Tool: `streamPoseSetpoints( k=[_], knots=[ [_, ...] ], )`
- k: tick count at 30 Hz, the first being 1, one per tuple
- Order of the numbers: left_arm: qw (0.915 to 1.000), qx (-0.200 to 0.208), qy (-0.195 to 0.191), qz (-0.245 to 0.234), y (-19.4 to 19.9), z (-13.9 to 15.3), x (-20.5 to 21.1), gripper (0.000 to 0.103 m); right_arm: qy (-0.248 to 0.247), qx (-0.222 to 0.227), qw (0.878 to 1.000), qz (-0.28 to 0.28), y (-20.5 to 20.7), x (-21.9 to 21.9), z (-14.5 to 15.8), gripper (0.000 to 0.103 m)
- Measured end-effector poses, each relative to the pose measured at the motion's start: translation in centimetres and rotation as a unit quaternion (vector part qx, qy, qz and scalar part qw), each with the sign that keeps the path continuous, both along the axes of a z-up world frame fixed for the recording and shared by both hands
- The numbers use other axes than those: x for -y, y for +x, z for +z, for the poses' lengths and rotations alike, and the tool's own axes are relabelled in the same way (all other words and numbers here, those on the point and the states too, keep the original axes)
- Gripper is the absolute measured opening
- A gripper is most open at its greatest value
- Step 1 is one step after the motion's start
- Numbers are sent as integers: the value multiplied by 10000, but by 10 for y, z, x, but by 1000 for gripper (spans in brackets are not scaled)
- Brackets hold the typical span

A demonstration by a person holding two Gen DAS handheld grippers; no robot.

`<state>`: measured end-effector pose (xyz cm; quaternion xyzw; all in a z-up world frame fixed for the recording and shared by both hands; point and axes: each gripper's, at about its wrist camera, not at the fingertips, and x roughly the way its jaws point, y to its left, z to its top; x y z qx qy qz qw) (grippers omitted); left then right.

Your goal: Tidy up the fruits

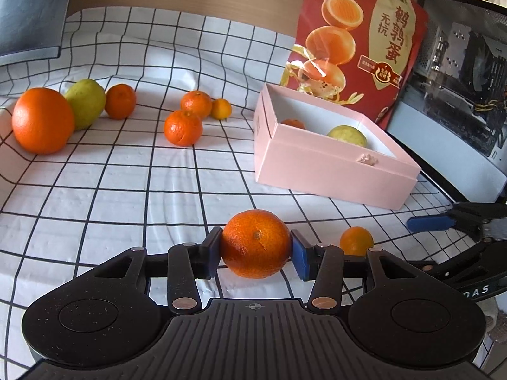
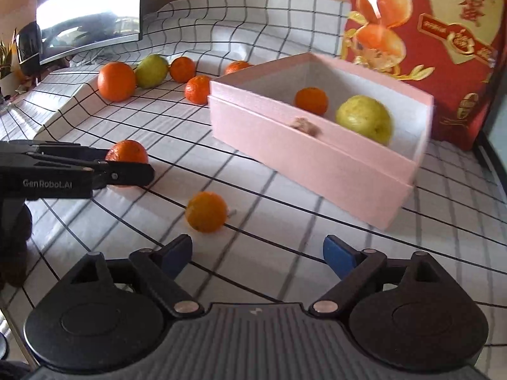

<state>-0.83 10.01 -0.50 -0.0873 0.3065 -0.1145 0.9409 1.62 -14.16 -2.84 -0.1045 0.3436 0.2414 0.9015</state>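
Observation:
My left gripper (image 1: pixel 255 253) is shut on a dark orange mandarin (image 1: pixel 256 242), its blue pads pressing both sides; the same mandarin (image 2: pixel 127 152) shows in the right wrist view behind the left gripper's fingers (image 2: pixel 133 171). My right gripper (image 2: pixel 257 255) stands open over the checked cloth with nothing between its pads. A small orange mandarin (image 2: pixel 206 211) lies just ahead of it, and appears beside the left gripper too (image 1: pixel 357 240). The pink box (image 2: pixel 317 161) holds a mandarin (image 2: pixel 311 100) and a yellow-green fruit (image 2: pixel 364 122).
At the back left lie a big orange (image 1: pixel 42 120), a green pear (image 1: pixel 86 103) and several mandarins (image 1: pixel 183 127). A red bag (image 1: pixel 358 38) stands behind the pink box (image 1: pixel 332 171). A monitor (image 2: pixel 88 9) is at the far left, a computer case (image 1: pixel 459 88) at the right.

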Motion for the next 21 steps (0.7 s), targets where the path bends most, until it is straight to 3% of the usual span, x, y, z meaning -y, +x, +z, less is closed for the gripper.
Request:
streamPoseSetpoints(
  k=[5, 7, 9, 11, 14, 17, 21],
  knots=[
    [10000, 5, 50, -4, 0, 0, 0, 51, -34, 207, 9998, 73, -9, 0, 6, 88],
    [10000, 7, 83, 2, 0, 0, 1, 51, 27, 197, 9996, 222, -8, -7, 6, 80],
    [9999, 11, 109, 16, 0, 0, 2, 51, 93, 163, 9992, 348, -4, -16, 4, 64],
    [9999, 12, 109, 26, 0, 0, 1, 51, 135, 76, 9990, 419, 2, -27, 0, 54],
    [9999, 13, 111, 59, 0, 0, 0, 51, 283, 98, 9985, 464, 5, -36, -1, 49],
    [9999, 17, 141, 84, -1, 0, 2, 51, 243, 186, 9980, 555, 2, -43, 0, 28],
    [9997, 15, 220, 90, -1, 1, 4, 51, 199, 335, 9974, 609, -6, -40, 5, 28]
  ],
)
